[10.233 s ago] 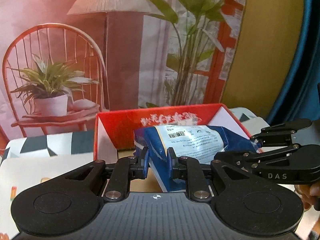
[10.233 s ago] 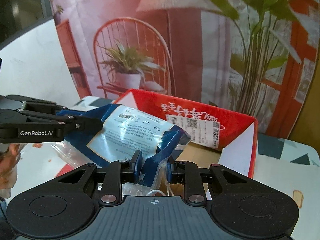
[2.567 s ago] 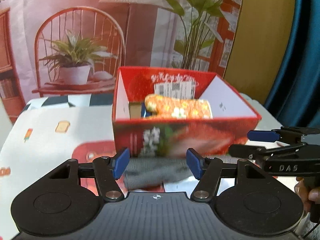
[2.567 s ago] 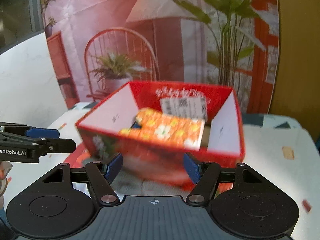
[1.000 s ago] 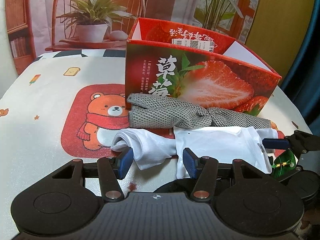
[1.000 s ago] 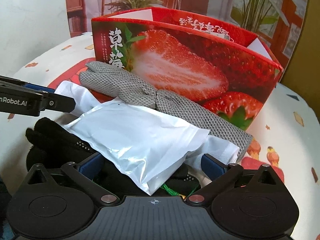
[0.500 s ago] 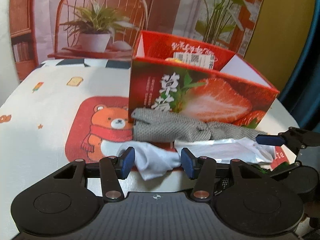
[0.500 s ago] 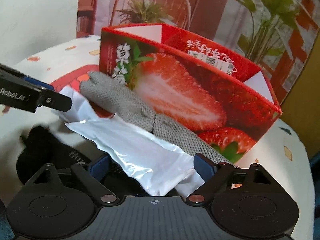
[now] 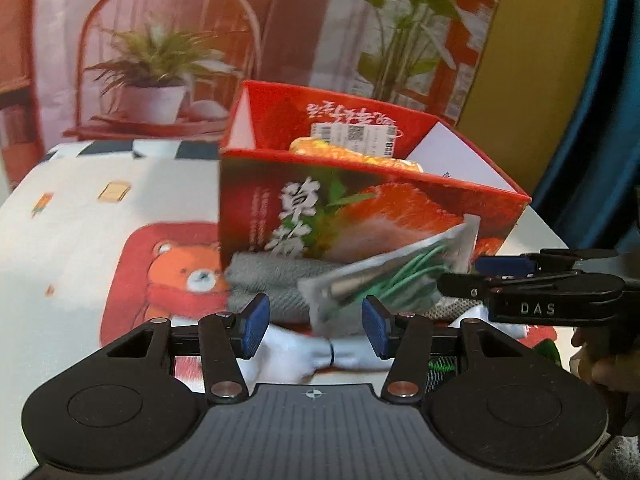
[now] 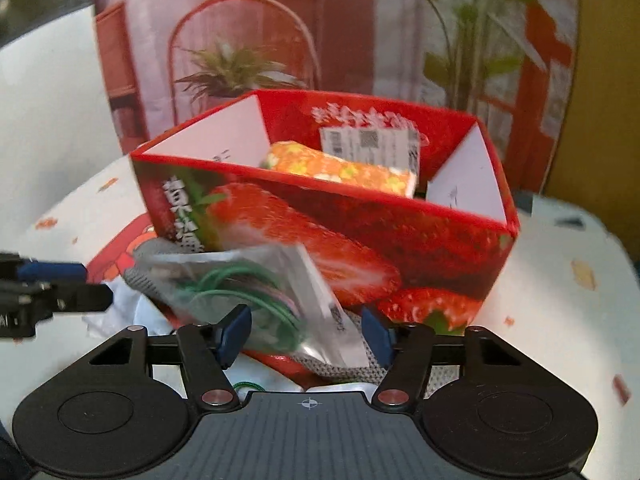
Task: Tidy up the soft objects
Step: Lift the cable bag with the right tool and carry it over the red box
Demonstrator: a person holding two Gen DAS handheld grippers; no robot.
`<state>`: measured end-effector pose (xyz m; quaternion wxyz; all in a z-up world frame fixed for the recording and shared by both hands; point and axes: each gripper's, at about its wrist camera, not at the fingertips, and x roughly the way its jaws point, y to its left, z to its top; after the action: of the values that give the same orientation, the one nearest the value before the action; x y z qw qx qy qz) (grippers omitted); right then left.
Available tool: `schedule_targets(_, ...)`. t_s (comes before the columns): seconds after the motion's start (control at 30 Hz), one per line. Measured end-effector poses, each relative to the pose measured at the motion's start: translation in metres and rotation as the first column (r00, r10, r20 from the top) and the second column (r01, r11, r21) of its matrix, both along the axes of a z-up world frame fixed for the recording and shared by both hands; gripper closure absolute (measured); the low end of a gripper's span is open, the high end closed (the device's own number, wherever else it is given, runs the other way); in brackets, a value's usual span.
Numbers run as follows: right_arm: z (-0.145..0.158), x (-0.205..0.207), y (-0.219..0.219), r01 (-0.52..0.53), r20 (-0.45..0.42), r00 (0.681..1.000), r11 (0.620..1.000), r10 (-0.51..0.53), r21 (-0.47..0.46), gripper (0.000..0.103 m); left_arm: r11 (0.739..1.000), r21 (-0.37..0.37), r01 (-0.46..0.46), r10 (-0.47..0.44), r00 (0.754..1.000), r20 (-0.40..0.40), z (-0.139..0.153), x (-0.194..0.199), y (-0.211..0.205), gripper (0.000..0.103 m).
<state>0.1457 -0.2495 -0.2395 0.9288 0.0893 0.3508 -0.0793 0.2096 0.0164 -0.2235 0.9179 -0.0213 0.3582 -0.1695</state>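
Box (image 10: pixel 400 248) blocks ahead as closing right tongs (image 10: pixel 306 332) pinch packet (image 10: pixel 256 280); left tongs (image 9: pixel 316 322) spread.

The clear packet (image 10: pixel 256 296) has lifted off the pile, right gripper (image 10: pixel 304 338) jaws closing around it.

R gripper (image 10: pixel 306 334) is being tilted down toward the strawberry box (image 10: pixel 400 240), jaws closing w/ a clear packet (image 10: pixel 256 300) between. L gripper (image 9: pixel 316 326) is being held half-spread before same box, nothing gripped.

blurred: clear packet (image 10: pixel 256 288) | hidden: box (image 10: pixel 360 216) floor, orange pack (image 10: pixel 340 168) underside
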Motion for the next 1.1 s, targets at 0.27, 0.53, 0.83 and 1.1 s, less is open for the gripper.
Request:
schedule_targets(0.27, -0.008, 0.007, 0.003, -0.053, -0.007, 0.999, 0.998, 0.053, -0.033, 0.044, 0.999, -0.029, 0.041, -0.044, 0.994, -0.102, -0.024, 0.032, -0.011, 0.049)
schedule_targets(0.53, -0.013, 0.027, -0.015, -0.081, 0.008, 0.997, 0.997, 0.081, 0.016, 0.042, 0.998, -0.052, 0.018, -0.026, 0.986, -0.167, -0.042, 0.048, -0.011, 0.049)
schedule_targets(0.83, -0.018, 0.029, -0.002, -0.162, -0.008, 0.987, 0.986, 0.162, -0.028, 0.083, 0.995, -0.096, 0.021, -0.04, 0.981, -0.192, -0.051, 0.063, -0.014, 0.049)
schedule_targets(1.1, -0.025, 0.016, -0.016, -0.107, 0.013, 0.994, 0.993, 0.106, 0.051, 0.084, 0.997, -0.025, 0.078, -0.081, 0.979, -0.186, -0.055, 0.063, -0.032, 0.049)
